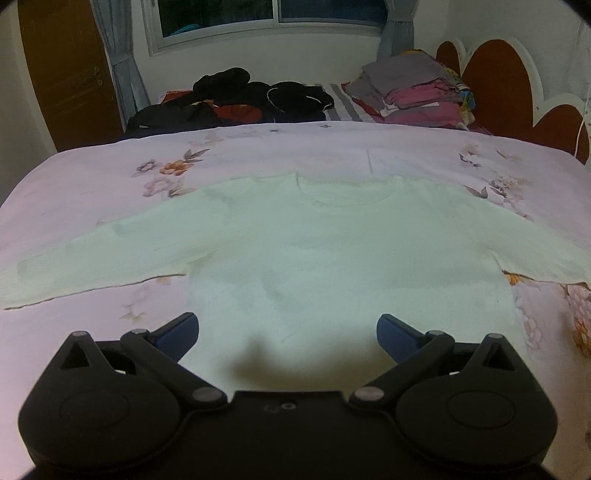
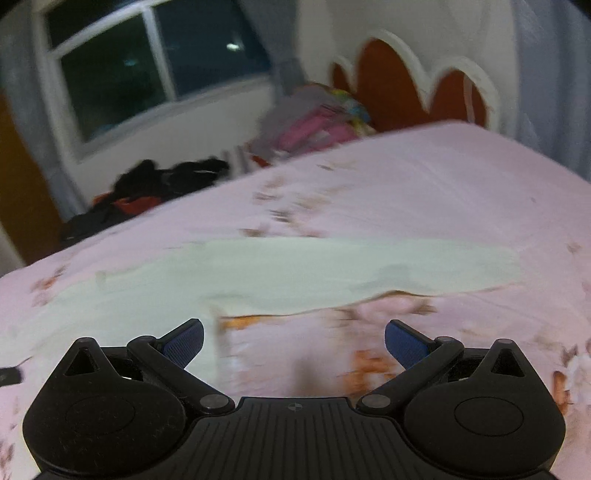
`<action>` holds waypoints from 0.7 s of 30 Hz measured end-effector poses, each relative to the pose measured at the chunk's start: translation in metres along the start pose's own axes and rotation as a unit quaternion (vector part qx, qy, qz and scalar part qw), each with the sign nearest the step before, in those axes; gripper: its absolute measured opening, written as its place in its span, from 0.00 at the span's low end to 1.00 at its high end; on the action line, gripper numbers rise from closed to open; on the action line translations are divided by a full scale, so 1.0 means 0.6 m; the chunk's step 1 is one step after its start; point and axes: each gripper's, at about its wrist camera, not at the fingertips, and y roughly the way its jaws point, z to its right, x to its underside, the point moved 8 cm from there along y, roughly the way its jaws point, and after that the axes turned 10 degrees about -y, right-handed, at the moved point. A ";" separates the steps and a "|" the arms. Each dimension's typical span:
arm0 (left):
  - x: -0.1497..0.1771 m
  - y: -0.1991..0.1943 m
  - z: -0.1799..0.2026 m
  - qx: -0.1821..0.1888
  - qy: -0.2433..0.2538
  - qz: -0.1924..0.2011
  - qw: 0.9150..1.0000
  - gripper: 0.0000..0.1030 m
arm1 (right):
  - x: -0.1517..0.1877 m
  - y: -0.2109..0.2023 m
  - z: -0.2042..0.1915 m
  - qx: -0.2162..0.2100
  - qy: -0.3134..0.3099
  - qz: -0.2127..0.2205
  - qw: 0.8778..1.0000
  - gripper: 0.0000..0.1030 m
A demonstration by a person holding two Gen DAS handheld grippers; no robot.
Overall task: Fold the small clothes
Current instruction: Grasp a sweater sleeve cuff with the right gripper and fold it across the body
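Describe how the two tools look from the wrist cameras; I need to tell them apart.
Both are matte black with round housings, linkage arms and silver pivot pins. The left tool and right tool both carry blue textured pads. The left base is smooth; the right base is ribbed with a small crosshair mark. No cables or sleeves visible.

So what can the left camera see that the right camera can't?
Only the left wrist view shows the whole pale shirt, neckline and both sleeves, flat on the bed, with the left claw open above its hem. Only the right wrist view shows the right claw, open over the floral sheet beside one sleeve. Both show the shirt, dark clothes heap, folded stack and window.
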 end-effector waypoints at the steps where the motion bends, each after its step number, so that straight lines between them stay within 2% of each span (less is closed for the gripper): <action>1: -0.001 0.008 0.009 -0.001 0.002 0.000 1.000 1.00 | -0.001 0.009 0.021 0.010 0.003 -0.003 1.000 1.00; 13: -0.013 0.071 0.096 -0.002 0.019 0.000 1.000 0.96 | 0.013 0.086 0.209 0.073 0.079 -0.029 0.994 0.99; 15: -0.014 0.077 0.102 -0.003 0.018 -0.001 1.000 0.95 | 0.018 0.099 0.235 0.078 0.094 -0.035 0.992 0.64; 16: -0.014 0.080 0.104 -0.005 0.017 -0.002 1.000 0.95 | 0.022 0.107 0.251 0.081 0.109 -0.043 0.990 0.39; 21: -0.019 0.088 0.110 -0.014 0.015 -0.004 1.000 0.95 | 0.022 0.124 0.298 0.083 0.155 -0.038 0.984 0.39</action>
